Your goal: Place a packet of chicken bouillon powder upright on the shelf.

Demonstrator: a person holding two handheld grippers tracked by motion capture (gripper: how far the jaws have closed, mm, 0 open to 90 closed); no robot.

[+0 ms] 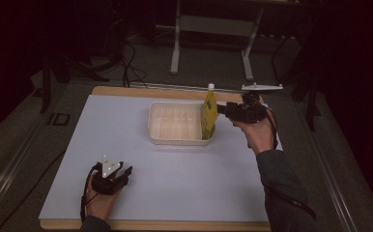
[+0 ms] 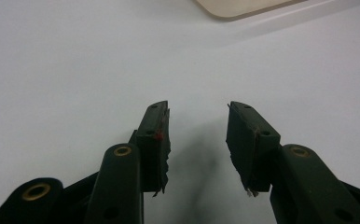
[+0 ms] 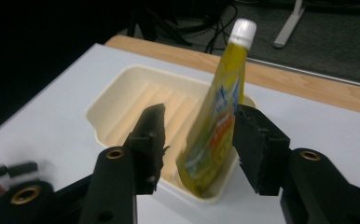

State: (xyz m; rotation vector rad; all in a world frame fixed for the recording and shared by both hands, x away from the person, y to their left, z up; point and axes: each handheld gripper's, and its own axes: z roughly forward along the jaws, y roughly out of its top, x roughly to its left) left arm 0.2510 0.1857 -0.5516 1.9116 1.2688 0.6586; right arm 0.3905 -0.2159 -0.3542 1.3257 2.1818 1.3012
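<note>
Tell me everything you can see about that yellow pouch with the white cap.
The yellow pouch is a soft, glossy squeeze pack with a white screw cap on top and blue and orange print on its face. It stands nearly upright, leaning a little, with its bottom inside the cream tray at one end, against the tray's wall. The right gripper sits around it with jaws apart; one jaw is close to its side, though whether they touch is unclear.

White table [image 1: 126,145]; dark floor [image 1: 25,125]; metal frame [image 1: 213,29]

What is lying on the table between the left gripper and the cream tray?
Nothing: in the high view, bare white table separates the left gripper from the cream tray.
</note>
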